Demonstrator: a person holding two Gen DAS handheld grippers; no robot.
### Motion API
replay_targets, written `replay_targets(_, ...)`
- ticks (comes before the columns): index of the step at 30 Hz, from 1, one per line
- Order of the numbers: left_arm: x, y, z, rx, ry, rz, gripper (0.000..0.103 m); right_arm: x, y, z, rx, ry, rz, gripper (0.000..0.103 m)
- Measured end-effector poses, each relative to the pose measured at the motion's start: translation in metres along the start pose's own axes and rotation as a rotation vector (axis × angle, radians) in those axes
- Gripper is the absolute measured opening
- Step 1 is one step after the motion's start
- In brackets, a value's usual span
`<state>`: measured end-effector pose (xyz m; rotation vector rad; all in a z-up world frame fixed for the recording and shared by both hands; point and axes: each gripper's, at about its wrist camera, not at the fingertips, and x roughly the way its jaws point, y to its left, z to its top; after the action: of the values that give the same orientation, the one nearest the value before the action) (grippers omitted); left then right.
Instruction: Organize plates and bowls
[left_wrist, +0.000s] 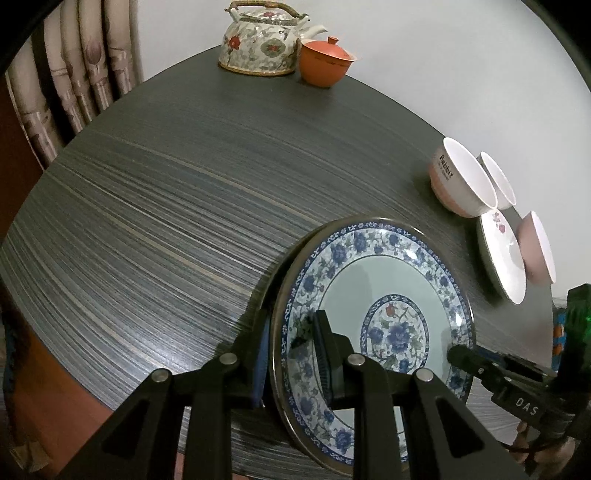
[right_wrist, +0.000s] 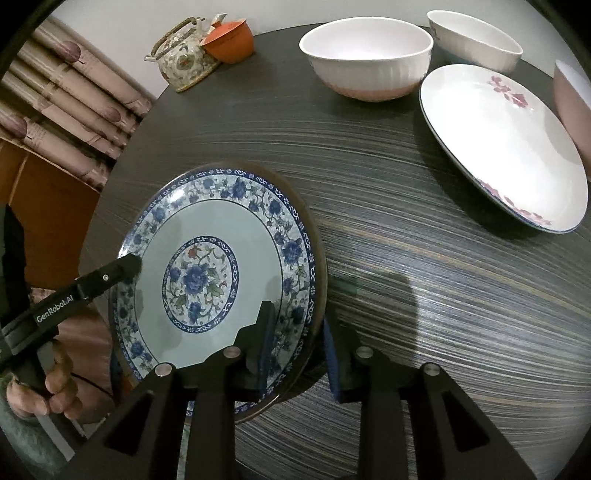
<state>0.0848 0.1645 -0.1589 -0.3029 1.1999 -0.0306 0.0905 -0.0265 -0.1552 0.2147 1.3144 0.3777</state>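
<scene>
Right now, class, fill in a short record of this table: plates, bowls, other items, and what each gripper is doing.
Surface: dark striped table
Plates: blue floral plate; white plate with pink flowers
Bowls: ribbed bowl, white bowl, pink bowl, all near the white plate
Other: teapot, orange lidded cup
Left gripper: shut on blue floral plate's rim
Right gripper: open, straddling the opposite rim

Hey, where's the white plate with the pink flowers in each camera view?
Left wrist view: the pink-flowered plate sits at the right edge, beside the bowls.
Right wrist view: the pink-flowered plate lies upper right on the table.
Shared landmark: the floral teapot at the table's far edge.
</scene>
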Motion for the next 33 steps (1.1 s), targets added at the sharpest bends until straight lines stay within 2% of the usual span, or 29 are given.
replay_targets(5, -0.001, -0.006, -0.003, 0.03, -0.028, 0.053, 0.025, 0.001, 0.004, -0.003, -0.005, 0.002, -0.003, 0.027)
replay_targets(8, 0.001, -0.011, -0.003, 0.065, -0.038, 0.116, 0.025, 0.003, 0.005, -0.004, 0.001, 0.005, 0.003, 0.028)
replay_targets(20, -0.003, -0.016, -0.009, 0.099, -0.093, 0.155, 0.026, 0.002, 0.007, -0.006, -0.006, 0.0, -0.004, 0.032)
replay_targets(26, -0.009, -0.02, -0.01, 0.12, -0.145, 0.187, 0.035, -0.003, 0.008, -0.01, -0.007, -0.023, -0.01, 0.032)
replay_targets(33, -0.013, -0.028, -0.012, 0.163, -0.182, 0.191, 0.045, -0.016, 0.008, -0.016, -0.027, -0.076, -0.058, 0.04)
